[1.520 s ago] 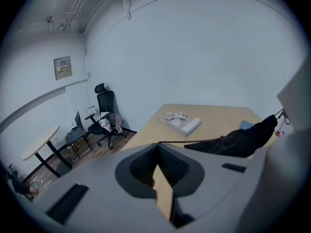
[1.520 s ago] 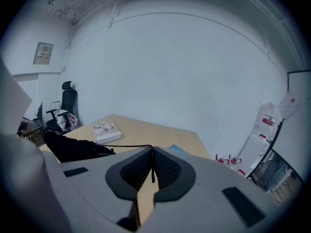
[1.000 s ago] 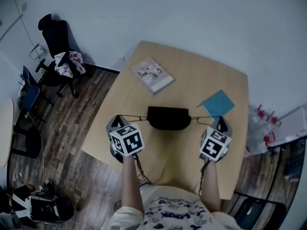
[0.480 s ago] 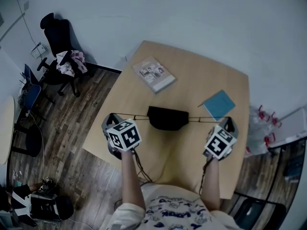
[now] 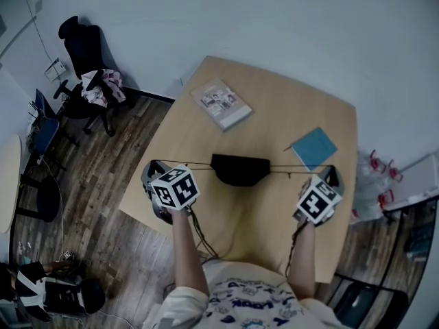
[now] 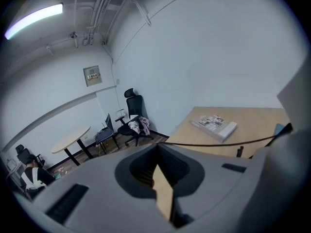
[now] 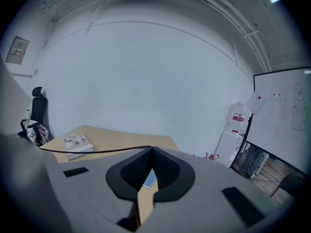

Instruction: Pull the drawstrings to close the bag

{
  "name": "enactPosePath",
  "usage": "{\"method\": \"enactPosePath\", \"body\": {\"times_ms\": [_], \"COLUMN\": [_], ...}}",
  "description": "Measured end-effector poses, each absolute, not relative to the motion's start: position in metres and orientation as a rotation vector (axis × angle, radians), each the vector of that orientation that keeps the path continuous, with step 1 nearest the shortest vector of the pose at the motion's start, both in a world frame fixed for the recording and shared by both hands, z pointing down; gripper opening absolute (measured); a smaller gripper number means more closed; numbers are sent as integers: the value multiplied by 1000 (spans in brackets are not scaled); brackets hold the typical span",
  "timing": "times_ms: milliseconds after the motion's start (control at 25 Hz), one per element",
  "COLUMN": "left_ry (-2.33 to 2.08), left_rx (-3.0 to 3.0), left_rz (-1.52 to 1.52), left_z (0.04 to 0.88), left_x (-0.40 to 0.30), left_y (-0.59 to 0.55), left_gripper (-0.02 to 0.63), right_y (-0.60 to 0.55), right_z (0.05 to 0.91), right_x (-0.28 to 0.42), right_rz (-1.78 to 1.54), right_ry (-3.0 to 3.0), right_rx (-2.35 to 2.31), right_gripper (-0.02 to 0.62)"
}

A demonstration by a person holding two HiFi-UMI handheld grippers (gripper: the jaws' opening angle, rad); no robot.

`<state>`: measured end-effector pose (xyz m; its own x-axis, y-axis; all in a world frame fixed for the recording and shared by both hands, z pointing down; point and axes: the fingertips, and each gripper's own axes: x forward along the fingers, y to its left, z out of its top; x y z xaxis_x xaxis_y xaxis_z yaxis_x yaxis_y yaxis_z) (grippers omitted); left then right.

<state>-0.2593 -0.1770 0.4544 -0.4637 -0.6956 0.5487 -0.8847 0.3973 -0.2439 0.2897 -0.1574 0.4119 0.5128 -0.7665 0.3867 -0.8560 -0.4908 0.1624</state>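
I have the pull under way: my left gripper (image 5: 153, 166) and right gripper (image 5: 330, 173) are each clamped on a drawstring (image 5: 188, 164). Both run taut out from the black bag (image 5: 240, 170), which lies in the middle of the worktop (image 5: 274, 108). The mouth looks gathered (nearly closed, I judge), so next I need a short, even outward tug. The head view shows the bag whole; each gripper view adds the drawstring (image 6: 209, 143) leaving pressed-together jaws.

bag (image 5: 240, 170): matt cloth | table (image 5: 274, 115): smooth pale wood | floor (image 5: 103, 177): wood planks
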Motion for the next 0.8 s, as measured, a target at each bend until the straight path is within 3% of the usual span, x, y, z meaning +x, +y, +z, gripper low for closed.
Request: {"method": "enactPosePath", "body": {"times_ms": [520,800], "left_ry": [-2305,-2136], "left_rx": [1369,1486], "left_rz": [743,635], "left_z": [459,473], "left_x": [-261,-241], "left_y": [-180,-186], "left_gripper": [2,2], "right_y": [-157,-163], "right_z": [422,457], "right_x": [300,285], "right_rz": [411,651], "right_ry": [-1334,-1450], "right_rx": [2423,2237], "right_gripper": [2,2]}}
